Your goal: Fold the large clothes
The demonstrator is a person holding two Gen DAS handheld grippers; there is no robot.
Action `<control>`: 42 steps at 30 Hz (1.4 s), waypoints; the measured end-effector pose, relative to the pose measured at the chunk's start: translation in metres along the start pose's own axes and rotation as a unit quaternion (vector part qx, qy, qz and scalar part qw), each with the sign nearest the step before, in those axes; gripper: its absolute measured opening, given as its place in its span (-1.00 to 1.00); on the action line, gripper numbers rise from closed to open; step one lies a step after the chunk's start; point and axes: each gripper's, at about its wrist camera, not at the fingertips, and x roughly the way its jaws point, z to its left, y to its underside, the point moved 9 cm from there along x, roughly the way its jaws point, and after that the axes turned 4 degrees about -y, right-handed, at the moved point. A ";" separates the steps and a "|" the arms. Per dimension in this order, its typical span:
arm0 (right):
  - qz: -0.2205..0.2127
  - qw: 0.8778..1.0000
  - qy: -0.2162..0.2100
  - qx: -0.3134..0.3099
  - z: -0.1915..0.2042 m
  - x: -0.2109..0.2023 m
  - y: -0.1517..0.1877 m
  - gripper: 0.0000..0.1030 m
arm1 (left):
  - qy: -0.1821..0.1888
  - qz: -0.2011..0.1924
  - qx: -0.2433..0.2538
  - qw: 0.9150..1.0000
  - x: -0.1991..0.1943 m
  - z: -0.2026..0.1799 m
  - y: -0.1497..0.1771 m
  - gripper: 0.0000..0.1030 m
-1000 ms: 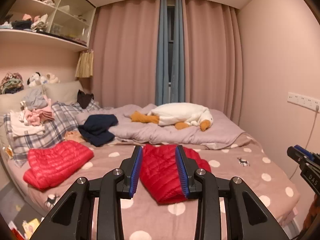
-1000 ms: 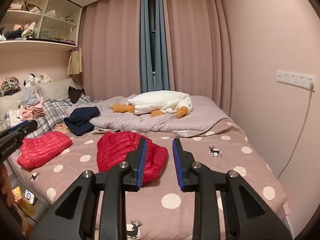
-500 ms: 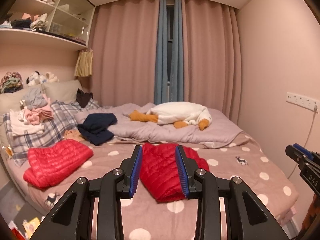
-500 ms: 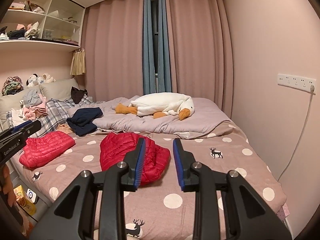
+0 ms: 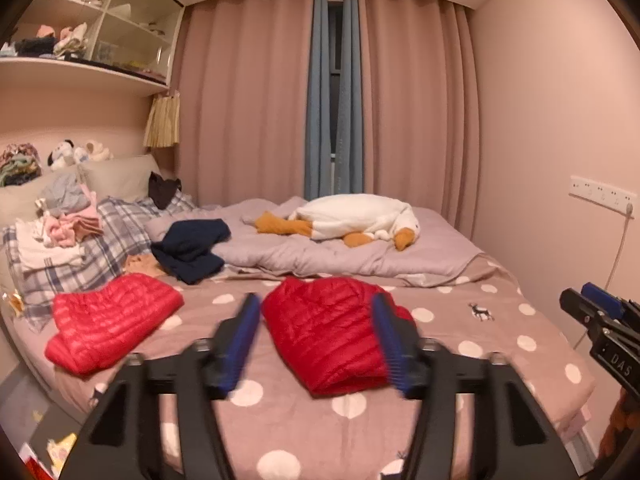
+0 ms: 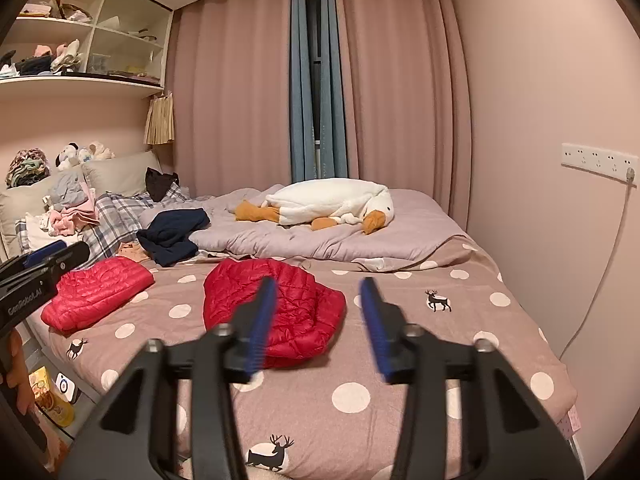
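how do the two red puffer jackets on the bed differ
The left red jacket is folded into a flat, roughly rectangular bundle near the bed's left edge, beside the plaid bedding. The middle red jacket is a rounder, puffier heap at the centre of the polka-dot sheet, and it looks bulkier. Both are the same bright red quilted fabric, and neither is touched by a tool.

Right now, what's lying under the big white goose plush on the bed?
The goose plush lies on a rumpled lilac duvet, which covers the far half of the polka-dot sheet. Whatever is beneath the duvet is hidden.
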 end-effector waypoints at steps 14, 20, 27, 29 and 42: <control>-0.029 0.999 0.020 -0.005 -0.003 -0.013 -0.005 1.00 | 0.015 -0.005 0.000 1.000 -0.007 0.004 -0.005 0.97; -0.021 0.999 0.029 -0.011 -0.005 -0.011 -0.004 1.00 | -0.005 -0.013 -0.001 1.000 -0.010 0.010 -0.007 0.97; -0.011 0.999 0.041 0.000 -0.013 -0.008 -0.002 1.00 | -0.009 -0.004 -0.010 1.000 -0.008 0.019 -0.008 0.97; -0.008 0.999 0.044 0.005 -0.016 -0.008 0.000 1.00 | -0.015 -0.005 -0.013 1.000 -0.007 0.023 -0.009 0.97; -0.002 0.999 0.051 0.000 -0.016 -0.008 0.002 1.00 | -0.002 0.000 -0.034 0.999 -0.006 0.028 -0.010 0.97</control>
